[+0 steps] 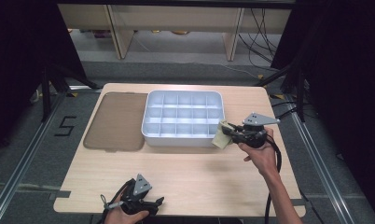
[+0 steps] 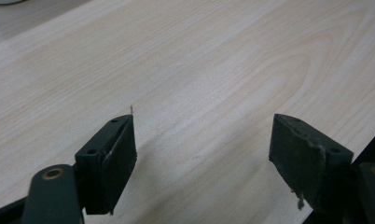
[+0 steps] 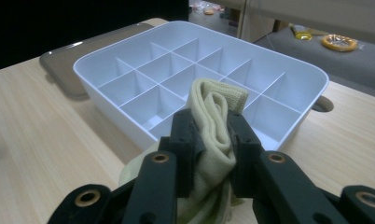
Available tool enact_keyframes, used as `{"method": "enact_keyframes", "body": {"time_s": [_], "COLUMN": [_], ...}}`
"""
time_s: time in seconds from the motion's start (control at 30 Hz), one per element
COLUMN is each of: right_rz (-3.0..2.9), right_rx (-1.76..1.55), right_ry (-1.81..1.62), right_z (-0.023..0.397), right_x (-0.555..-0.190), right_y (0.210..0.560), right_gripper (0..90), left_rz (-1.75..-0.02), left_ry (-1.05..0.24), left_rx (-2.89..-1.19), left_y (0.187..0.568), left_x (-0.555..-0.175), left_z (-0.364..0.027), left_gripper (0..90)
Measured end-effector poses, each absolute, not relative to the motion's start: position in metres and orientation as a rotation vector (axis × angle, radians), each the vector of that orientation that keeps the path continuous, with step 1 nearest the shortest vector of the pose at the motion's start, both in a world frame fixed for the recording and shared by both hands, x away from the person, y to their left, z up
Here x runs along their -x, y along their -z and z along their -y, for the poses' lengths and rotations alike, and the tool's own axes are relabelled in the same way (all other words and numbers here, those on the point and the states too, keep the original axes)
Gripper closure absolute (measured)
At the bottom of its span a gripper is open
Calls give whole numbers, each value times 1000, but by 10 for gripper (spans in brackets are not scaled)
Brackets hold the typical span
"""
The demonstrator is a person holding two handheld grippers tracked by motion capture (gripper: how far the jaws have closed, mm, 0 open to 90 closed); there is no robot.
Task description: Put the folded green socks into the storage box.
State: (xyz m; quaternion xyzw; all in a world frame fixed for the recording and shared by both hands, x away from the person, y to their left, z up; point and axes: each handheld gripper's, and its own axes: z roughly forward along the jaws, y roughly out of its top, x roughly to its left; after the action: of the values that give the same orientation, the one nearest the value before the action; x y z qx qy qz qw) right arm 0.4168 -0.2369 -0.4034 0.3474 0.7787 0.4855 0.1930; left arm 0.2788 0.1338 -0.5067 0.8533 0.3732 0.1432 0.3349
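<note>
Holding one folded yellow sock (image 3: 212, 122) tight in my right gripper (image 3: 211, 140), its long side sticking up and forward, I see the one white tray (image 1: 148, 122) just ahead, maybe fifteen boxes, while my left gripper (image 2: 202, 154) rests open and empty, far back.

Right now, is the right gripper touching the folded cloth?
Touching. In the right gripper view, the right gripper pinches the cloth between its jaws.
</note>
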Motion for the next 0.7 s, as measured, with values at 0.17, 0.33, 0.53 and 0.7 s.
{"method": "enact_keyframes", "body": {"time_s": [0.17,0.33,0.53,0.7], "right_rz": [-2178,-2169,-2170,-2163], "right_rx": [-963,-984,-983,-995], "right_ry": [-1343,-1321,-1282,-1266], "right_z": [237,233,233,229], "right_x": [-425,-434,-447,-456], "right_y": [400,399,394,395], "right_gripper": [754,754,754,754], "left_rz": [-974,-1005,-1003,-1012], "left_ry": [-373,-376,-381,-366], "left_rx": [-2226,-2170,-2161,-2165], "left_y": [507,509,509,509], "left_x": [-279,-279,-278,-278], "left_z": [-134,-132,-131,-131], "left_gripper": [225,225,225,225]}}
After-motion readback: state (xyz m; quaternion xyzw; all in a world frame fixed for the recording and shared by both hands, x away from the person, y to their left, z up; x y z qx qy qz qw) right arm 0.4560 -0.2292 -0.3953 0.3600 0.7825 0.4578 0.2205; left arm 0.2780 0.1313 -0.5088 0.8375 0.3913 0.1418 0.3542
